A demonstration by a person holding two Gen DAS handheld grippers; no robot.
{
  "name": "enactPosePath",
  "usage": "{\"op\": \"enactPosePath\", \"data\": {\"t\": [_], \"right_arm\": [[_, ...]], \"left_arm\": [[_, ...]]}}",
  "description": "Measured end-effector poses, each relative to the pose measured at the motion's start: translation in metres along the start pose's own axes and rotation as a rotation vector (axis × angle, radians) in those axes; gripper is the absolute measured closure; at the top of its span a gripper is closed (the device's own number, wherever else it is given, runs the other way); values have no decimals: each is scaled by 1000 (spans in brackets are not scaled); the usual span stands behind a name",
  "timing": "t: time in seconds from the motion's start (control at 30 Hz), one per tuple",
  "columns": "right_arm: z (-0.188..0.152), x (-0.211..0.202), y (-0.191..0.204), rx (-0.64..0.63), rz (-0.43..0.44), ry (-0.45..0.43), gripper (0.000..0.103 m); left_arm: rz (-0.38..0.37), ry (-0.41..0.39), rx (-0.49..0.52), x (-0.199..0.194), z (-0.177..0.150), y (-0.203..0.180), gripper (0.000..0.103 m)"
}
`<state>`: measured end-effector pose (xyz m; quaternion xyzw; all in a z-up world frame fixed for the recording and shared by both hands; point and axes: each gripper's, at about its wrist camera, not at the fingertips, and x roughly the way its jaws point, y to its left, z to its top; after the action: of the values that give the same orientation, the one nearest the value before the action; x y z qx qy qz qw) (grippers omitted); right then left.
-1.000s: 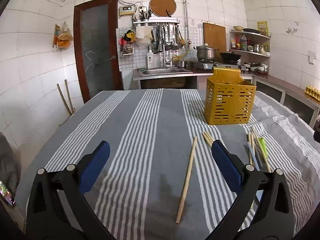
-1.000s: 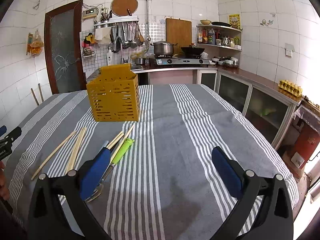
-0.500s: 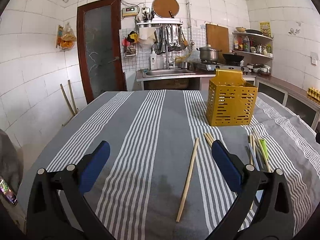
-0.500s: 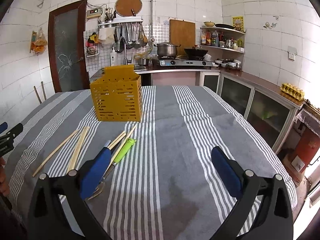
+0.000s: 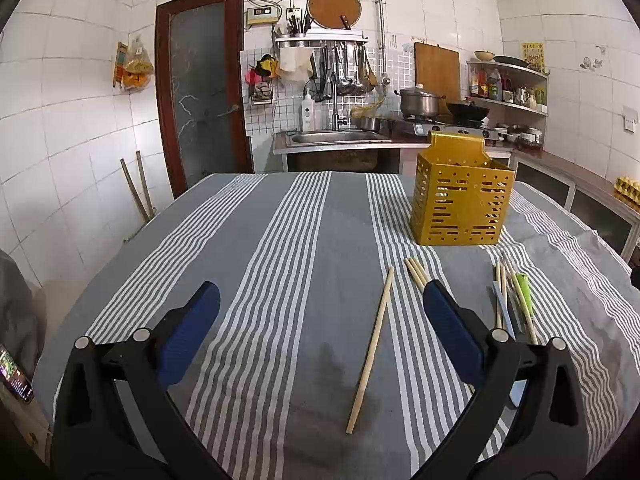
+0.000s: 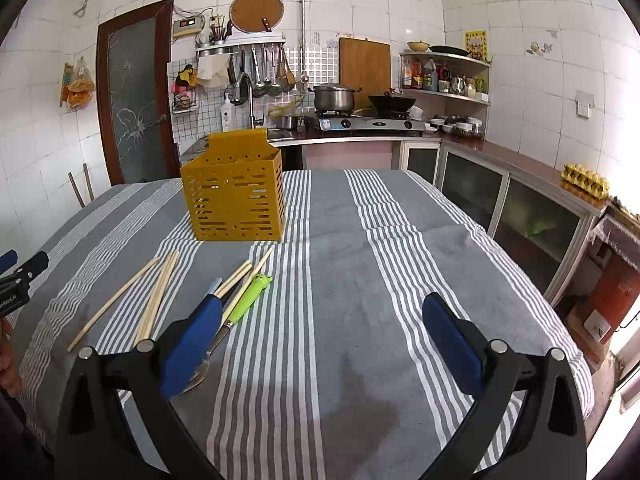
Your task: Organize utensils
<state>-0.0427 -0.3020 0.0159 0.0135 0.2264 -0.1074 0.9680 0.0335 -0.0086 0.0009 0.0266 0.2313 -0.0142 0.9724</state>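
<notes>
Left gripper (image 5: pixel 320 300) and right gripper (image 6: pixel 322 312) both hover above the striped tablecloth (image 6: pixel 360 280) with blue-padded fingers (image 5: pixel 188 332) spread wide, nothing between them. Just beyond the left gripper a single chopstick (image 5: pixel 371 364) lies loose on the cloth, a pair of chopsticks (image 5: pixel 416 274) beside it to the right — further right, in the right wrist view, a green-handled spoon (image 6: pixel 240 308) lies among more chopsticks (image 6: pixel 240 276), its bowl partly hidden behind the right gripper's left finger. Farther back the yellow perforated utensil holder (image 6: pixel 234 196) stands upright on the cloth; kitchen counter with a sink (image 5: pixel 336 138) behind it.
</notes>
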Motion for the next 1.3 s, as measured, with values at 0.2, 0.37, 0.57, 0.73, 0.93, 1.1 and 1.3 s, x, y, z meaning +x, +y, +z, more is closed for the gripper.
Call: {"op": "enactPosePath", "data": {"t": [0.2,0.37,0.57,0.73,0.93,1.1,1.3], "right_arm": [[1,-3,0,-2,0,0,5],[2,0,-1,-2,-4,9,5],[4,8,0,-1,-3,20,5],[7,23,0,22,24,61,5],[2,46,4,18,42,119,13],[5,83,9,25,74,196,26],[6,124,28,-13,72,265,31]], "left_arm": [[5,9,-1,2,1,1,5],[5,10,2,5,2,1,5],[4,-10,25,9,4,-2,5],[-15,-6,23,21,9,-3,5],[-31,30,53,38,9,-9,5],[-49,117,62,72,9,-16,5],[-20,173,130,106,7,-29,5]]}}
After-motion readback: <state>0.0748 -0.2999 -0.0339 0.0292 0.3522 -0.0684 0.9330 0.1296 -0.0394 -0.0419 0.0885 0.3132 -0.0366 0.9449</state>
